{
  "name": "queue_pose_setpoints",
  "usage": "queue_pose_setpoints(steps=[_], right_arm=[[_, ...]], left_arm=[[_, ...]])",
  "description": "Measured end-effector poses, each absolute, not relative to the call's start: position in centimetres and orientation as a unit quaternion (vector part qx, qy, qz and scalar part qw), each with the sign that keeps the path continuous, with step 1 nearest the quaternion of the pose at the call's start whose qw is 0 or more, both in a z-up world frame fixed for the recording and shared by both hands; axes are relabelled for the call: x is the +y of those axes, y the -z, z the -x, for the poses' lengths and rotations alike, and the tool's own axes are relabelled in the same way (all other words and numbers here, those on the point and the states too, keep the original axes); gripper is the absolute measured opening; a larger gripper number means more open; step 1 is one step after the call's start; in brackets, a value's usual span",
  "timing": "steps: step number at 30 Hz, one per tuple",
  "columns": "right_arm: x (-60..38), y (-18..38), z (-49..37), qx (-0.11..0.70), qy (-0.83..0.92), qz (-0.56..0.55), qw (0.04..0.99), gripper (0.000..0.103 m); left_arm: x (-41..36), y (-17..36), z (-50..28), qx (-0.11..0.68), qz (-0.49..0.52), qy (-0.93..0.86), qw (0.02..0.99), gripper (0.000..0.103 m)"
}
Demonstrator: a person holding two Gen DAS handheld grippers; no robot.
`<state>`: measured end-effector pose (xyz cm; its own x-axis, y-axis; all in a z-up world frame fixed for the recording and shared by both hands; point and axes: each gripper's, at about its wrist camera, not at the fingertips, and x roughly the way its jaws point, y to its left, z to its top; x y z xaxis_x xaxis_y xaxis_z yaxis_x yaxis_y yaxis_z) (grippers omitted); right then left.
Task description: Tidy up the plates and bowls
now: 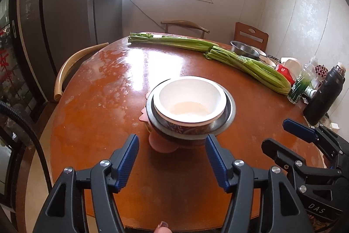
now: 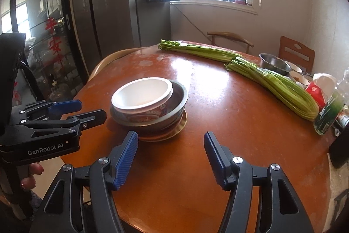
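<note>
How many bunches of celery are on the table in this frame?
2. One celery bunch lies along the far edge of the table; the other celery bunch lies at the right, running toward the bottles. None looks hidden.

Open worktop on your near and left sides; clutter lines the far and right edges.

You have bare worktop point(image 1: 91, 115) between both sets of open jaws and the stacked bowls point(image 1: 189, 102), so nothing blocks a straight approach to that stack from the front. Your left gripper point(image 1: 172, 158) and right gripper point(image 2: 171, 155) hang side by side, near each other. Behind the stack, two celery bunches point(image 1: 246, 62) lie across the far worktop. On your right the black flask point(image 1: 327, 93), a green bottle point(image 1: 300, 85) and a steel bowl point(image 1: 245, 49) crowd the edge.
</note>
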<state>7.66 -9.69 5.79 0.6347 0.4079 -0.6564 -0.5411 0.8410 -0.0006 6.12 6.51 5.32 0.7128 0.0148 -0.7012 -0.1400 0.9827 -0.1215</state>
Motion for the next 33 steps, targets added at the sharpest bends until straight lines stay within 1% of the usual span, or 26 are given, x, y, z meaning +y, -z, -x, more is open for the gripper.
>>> queue_pose_setpoints(steps=[14, 33], right_arm=[[-11.3, -4.5, -3.1, 0.33, -0.252, 0.089, 0.905, 0.065], [-12.2, -3.7, -0.8, 0.329, -0.25, 0.073, 0.908, 0.065]], left_arm=[[4.0, -4.2, -1.3, 0.366, 0.051, -0.039, 0.928, 0.063], [2.8, -3.7, 1.0, 0.36, 0.039, -0.051, 0.931, 0.063]])
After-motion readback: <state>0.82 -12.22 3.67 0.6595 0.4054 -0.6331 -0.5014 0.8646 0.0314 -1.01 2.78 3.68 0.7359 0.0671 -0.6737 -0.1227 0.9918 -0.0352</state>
